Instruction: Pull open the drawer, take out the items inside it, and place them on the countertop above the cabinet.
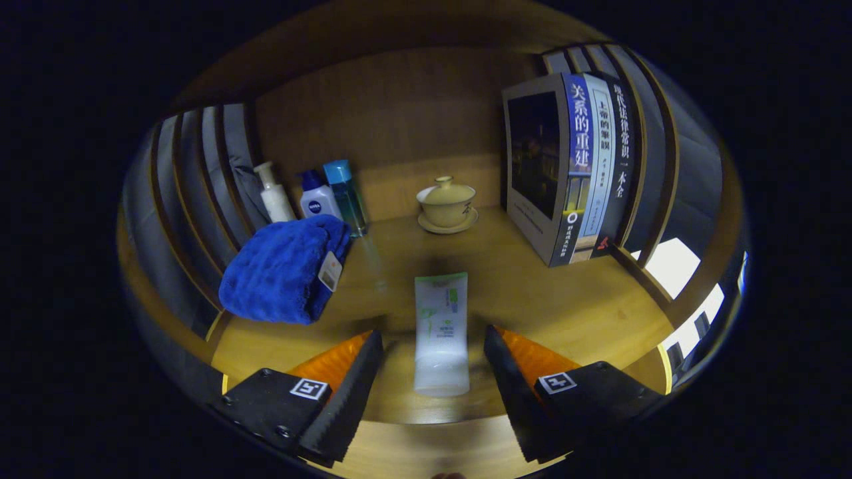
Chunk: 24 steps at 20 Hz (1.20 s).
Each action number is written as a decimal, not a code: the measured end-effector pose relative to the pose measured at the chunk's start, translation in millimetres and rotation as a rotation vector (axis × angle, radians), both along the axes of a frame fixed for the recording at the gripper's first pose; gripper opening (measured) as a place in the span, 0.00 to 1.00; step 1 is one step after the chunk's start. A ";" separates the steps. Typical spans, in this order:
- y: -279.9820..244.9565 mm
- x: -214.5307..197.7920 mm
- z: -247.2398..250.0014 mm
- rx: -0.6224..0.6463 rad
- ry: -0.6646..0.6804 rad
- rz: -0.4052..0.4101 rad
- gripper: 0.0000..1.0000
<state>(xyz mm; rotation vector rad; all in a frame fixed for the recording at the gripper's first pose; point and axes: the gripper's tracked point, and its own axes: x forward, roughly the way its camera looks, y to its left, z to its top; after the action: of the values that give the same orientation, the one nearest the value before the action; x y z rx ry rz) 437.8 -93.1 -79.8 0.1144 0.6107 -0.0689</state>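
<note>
A wooden countertop (532, 299) carries everything here. A white and green tube (440, 332) lies flat on it, its cap end between the gripper (432, 362) fingers, which stand apart and clear of it. A folded blue towel (283, 269) rests to the left. Behind the towel stand a white pump bottle (275, 194), a small white bottle (317, 198) and a blue-capped bottle (346, 196). A lidded cup (446, 201) on a saucer sits at the back; three books (572, 166) stand upright at right
</note>
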 end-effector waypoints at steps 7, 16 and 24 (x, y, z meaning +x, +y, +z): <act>8.5 -46.6 94.0 -0.093 -0.243 0.079 0.99; 16.9 -175.1 142.3 -0.051 -0.433 0.110 0.98; 31.5 -262.5 152.0 -0.051 -0.579 0.097 0.98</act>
<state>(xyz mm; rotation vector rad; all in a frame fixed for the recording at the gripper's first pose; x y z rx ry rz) 175.3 -61.6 72.2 0.0501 0.0357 0.0432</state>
